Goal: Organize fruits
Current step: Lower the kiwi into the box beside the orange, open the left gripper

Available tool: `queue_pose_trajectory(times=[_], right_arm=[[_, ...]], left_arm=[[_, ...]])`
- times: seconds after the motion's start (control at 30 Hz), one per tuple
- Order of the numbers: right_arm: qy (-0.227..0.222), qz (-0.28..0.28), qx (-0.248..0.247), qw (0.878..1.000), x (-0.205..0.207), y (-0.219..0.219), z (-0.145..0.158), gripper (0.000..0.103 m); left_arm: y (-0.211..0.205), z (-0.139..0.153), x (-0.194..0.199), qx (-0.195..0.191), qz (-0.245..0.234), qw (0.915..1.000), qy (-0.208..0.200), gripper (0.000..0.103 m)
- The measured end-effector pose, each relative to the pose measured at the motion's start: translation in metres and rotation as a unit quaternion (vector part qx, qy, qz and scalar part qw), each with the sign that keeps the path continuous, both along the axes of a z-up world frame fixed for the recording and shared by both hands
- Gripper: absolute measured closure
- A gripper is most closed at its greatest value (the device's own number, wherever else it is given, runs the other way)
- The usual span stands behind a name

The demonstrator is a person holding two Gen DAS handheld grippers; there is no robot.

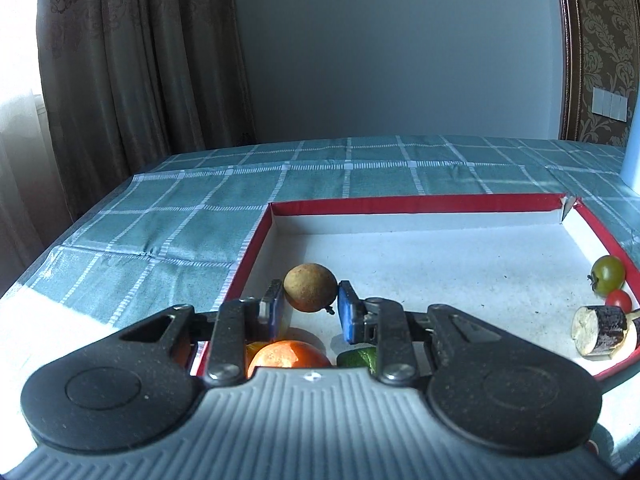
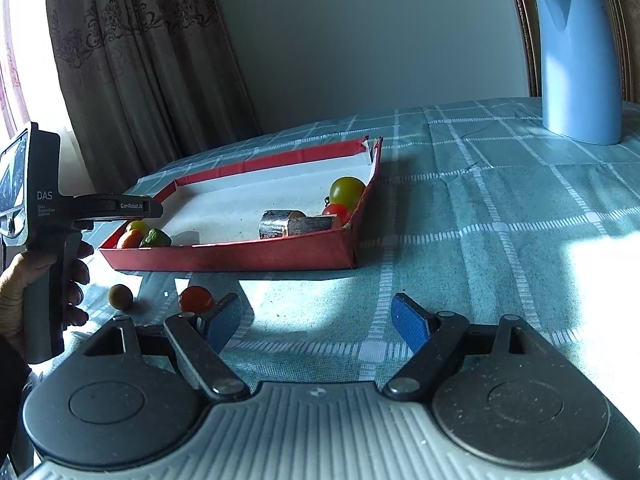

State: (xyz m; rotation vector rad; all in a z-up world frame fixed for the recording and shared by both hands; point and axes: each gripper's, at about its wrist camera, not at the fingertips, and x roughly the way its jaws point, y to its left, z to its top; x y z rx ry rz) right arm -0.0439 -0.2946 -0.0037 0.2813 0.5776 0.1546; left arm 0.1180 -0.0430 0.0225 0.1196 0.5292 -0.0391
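Fruit comes first: a small round brown fruit (image 1: 310,287) sits pinched between the two blue pads of the left gripper (image 1: 310,306). One pad touches it on each side. It hangs just above the white floor of the red tray (image 1: 416,203), at the near left corner. Right under and behind the pads lie an orange fruit (image 1: 286,354) and a green fruit (image 1: 360,357), already in that corner. So the way to go looks short and straight down, I think. The brown fruit is round, so it has no long side to line up, but it may roll when let go.

At the far right side of the tray rest a green tomato (image 1: 608,274), a small red tomato (image 1: 618,299) and a cut log-shaped piece (image 1: 599,331), well apart from the brown fruit.

The right gripper (image 2: 316,316) is spread wide and holds nothing. It hovers over the checked cloth (image 2: 500,208), outside the tray. Near its left pad lie a red tomato (image 2: 196,298) and another brown fruit (image 2: 121,297) on the cloth. The right gripper is nearer to these two, so I guess they are its job.
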Motion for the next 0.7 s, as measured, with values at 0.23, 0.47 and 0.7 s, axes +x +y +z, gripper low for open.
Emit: queue_pose_trajectory(times=[0.23,0.47,0.7], right_arm=[[-0.002,0.001,0.003,1.000,0.000,0.000,0.000,0.021],[-0.003,0.000,0.008,1.000,-0.001,-0.001,-0.001,0.021],[-0.001,0.001,0.019,1.000,0.000,-0.004,-0.002,0.021]], left_arm=[[-0.002,-0.005,0.002,0.003,0.002,1.0000,-0.001,0.076],[-0.002,-0.004,0.000,0.003,-0.002,1.0000,-0.004,0.071],[0.002,0.003,-0.012,-0.005,0.009,0.9998,-0.018,0.055]])
